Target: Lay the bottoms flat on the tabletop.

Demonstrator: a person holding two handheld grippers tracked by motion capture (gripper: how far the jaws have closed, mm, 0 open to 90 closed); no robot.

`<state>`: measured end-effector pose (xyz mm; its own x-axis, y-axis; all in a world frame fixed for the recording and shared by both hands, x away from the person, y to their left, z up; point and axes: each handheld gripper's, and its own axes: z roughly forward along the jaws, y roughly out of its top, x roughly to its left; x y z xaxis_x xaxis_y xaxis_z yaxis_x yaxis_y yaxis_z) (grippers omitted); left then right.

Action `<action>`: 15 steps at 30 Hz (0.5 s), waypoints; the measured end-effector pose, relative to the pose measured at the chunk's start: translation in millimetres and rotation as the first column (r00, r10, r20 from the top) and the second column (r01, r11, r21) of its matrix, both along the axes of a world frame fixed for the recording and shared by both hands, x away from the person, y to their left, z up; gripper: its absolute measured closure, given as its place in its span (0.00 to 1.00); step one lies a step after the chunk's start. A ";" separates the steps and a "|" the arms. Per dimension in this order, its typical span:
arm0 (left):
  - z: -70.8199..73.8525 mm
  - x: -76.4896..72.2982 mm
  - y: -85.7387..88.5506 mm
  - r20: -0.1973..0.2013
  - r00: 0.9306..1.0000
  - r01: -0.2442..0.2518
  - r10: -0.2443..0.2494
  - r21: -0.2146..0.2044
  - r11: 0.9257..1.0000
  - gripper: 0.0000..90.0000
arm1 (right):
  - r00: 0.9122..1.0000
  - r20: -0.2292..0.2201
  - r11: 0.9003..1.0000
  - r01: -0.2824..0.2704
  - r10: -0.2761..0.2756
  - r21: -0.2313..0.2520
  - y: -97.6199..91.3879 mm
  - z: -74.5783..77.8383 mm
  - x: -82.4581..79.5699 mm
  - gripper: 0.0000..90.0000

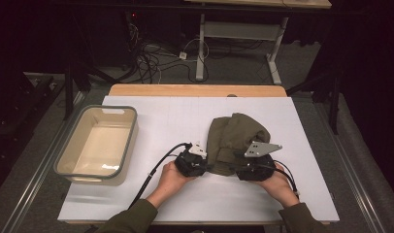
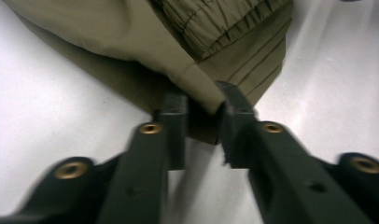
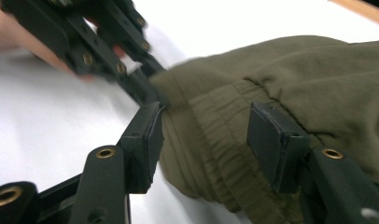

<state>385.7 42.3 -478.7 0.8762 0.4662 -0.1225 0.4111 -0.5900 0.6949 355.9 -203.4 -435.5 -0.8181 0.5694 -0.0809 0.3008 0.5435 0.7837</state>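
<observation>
My left hand-held gripper [image 2: 204, 112] pinches the olive garment's [image 1: 234, 141] hem. My right hand-held gripper [image 3: 211, 140] stands spread around its waistband. The bin [image 1: 69, 162] left of both holds nothing.

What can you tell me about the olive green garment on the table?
The olive green garment looks like soft cotton, folded into a rumpled bundle, with a gathered elastic band at its near edge. It lies on the white table, right of the tub. The left claw pinches a hem fold at its near left corner; the right claw stands open astride the elastic edge.
</observation>
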 end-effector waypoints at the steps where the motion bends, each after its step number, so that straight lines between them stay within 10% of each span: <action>1: 0.3 0.3 0.7 -0.005 1.000 0.003 -0.004 -0.006 1.000 0.91 | 1.000 0.015 1.000 0.004 -0.004 -0.017 0.7 -1.4 -0.4 0.52; 7: 2.6 0.3 4.4 -0.032 0.999 0.017 -0.017 -0.012 1.000 0.96 | 0.997 0.080 0.993 0.010 0.000 -0.119 8.5 -12.2 2.4 0.54; 15: 1.6 -4.4 3.6 -0.048 0.998 0.049 -0.049 -0.011 0.999 0.96 | 0.999 0.053 0.989 0.019 -0.012 -0.147 33.3 -28.0 14.1 0.49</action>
